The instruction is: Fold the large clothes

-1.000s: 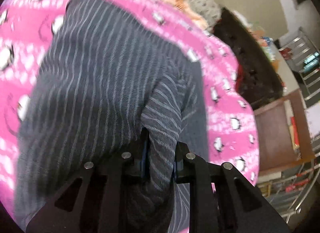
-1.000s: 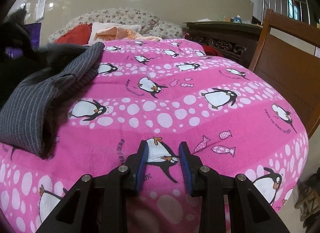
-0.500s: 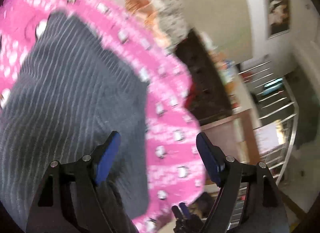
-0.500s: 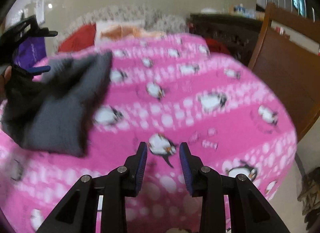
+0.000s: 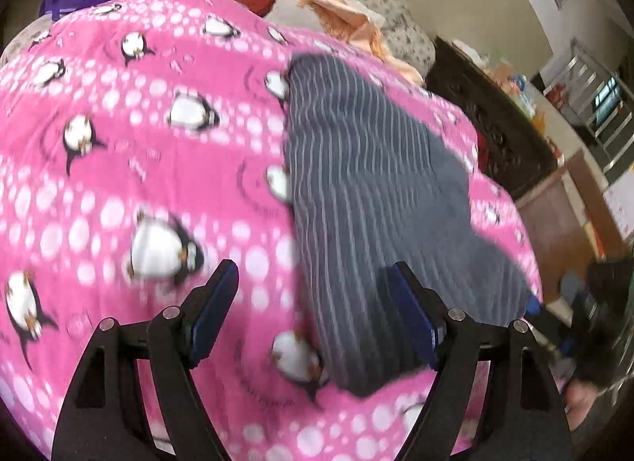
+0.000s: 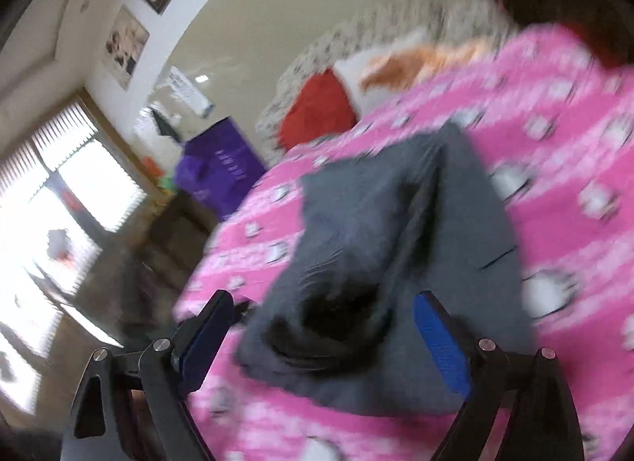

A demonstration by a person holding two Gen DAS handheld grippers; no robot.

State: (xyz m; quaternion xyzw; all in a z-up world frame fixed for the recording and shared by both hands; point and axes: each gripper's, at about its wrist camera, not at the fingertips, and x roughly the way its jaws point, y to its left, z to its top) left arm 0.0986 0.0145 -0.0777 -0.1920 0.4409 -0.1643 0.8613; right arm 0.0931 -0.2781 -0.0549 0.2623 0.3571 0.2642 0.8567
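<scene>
Grey pinstriped garment (image 5: 368, 199) lying folded on a pink penguin blanket (image 5: 130, 152). Left gripper (image 5: 313, 314) spread wide above it, nothing between the blue pads. Right gripper (image 6: 321, 334) likewise wide, jaws just opened, over the garment's near dark opening without gripping. Left view only: sharp stripes, dark cabinet (image 5: 495, 124) far right. Right view only, blurred: bright window (image 6: 59, 199) far left, purple bag (image 6: 222, 167).
</scene>
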